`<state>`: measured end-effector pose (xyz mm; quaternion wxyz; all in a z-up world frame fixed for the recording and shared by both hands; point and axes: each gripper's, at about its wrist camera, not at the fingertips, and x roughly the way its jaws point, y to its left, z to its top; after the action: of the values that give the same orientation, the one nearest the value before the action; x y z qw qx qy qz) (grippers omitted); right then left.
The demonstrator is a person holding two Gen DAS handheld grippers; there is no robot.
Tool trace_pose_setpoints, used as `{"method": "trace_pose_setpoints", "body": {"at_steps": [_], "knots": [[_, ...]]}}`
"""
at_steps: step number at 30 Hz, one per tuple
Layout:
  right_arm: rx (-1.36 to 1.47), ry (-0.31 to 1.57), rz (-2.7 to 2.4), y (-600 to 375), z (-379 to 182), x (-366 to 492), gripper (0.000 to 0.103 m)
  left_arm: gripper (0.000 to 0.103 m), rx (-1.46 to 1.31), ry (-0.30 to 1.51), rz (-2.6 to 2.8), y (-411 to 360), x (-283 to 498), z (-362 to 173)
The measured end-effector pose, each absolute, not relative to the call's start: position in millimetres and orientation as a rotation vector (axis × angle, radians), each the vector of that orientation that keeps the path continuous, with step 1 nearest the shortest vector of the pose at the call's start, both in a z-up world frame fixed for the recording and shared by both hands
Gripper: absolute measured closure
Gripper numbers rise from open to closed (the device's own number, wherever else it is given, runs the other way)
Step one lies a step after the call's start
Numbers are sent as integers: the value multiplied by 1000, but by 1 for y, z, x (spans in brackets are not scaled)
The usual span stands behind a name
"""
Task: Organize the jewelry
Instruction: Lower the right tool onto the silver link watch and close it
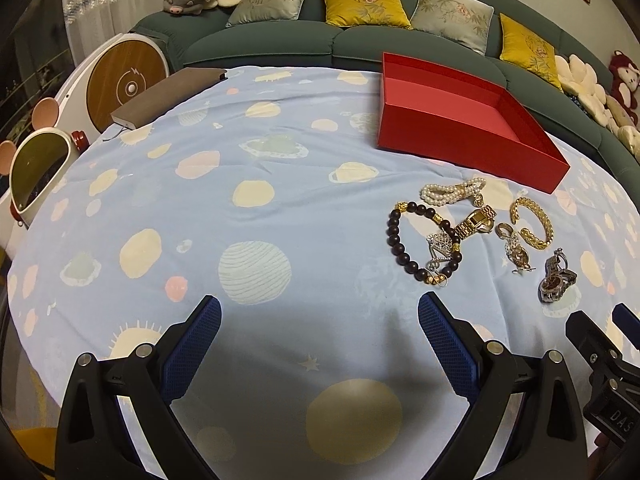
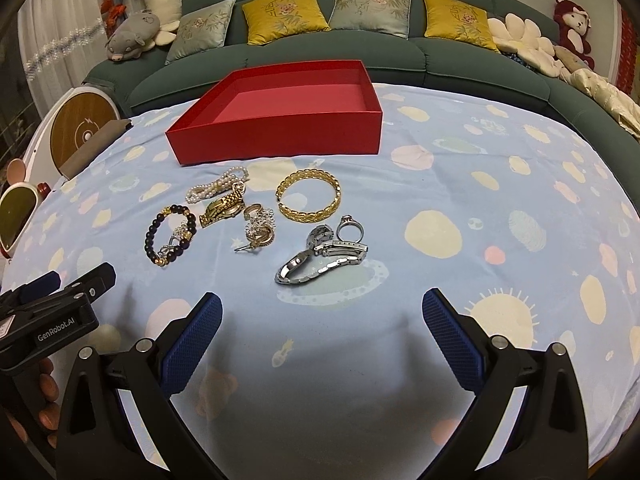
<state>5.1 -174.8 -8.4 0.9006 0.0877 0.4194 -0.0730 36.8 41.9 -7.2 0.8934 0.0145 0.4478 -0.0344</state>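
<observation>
Nearest, the left gripper (image 1: 319,312) and right gripper (image 2: 322,310) hovered with ribbed blue pads spread wide, gripping nothing, above the planet-print cloth (image 2: 460,184). Beyond, toward eleven o'clock from the right gripper, lay a steel watch (image 2: 320,258), a woven gold bangle (image 2: 309,196), one dark bead bracelet (image 2: 170,234) and pearl strands (image 2: 218,188). Behind them the red box (image 2: 280,124) sat empty before the green sofa (image 2: 460,48).
</observation>
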Motion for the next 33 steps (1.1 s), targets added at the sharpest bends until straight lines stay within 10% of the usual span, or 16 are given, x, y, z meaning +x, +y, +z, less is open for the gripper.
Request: {"method": "trace_pose_setpoints", "body": {"at_steps": [18, 25, 33], "knots": [[302, 916, -136, -182, -32, 37, 46, 7, -3, 947, -76, 44, 42, -7], [286, 914, -102, -180, -33, 36, 90, 7, -7, 947, -89, 42, 42, -7], [269, 881, -69, -184, -20, 18, 93, 7, -11, 946, -99, 36, 44, -6]]}}
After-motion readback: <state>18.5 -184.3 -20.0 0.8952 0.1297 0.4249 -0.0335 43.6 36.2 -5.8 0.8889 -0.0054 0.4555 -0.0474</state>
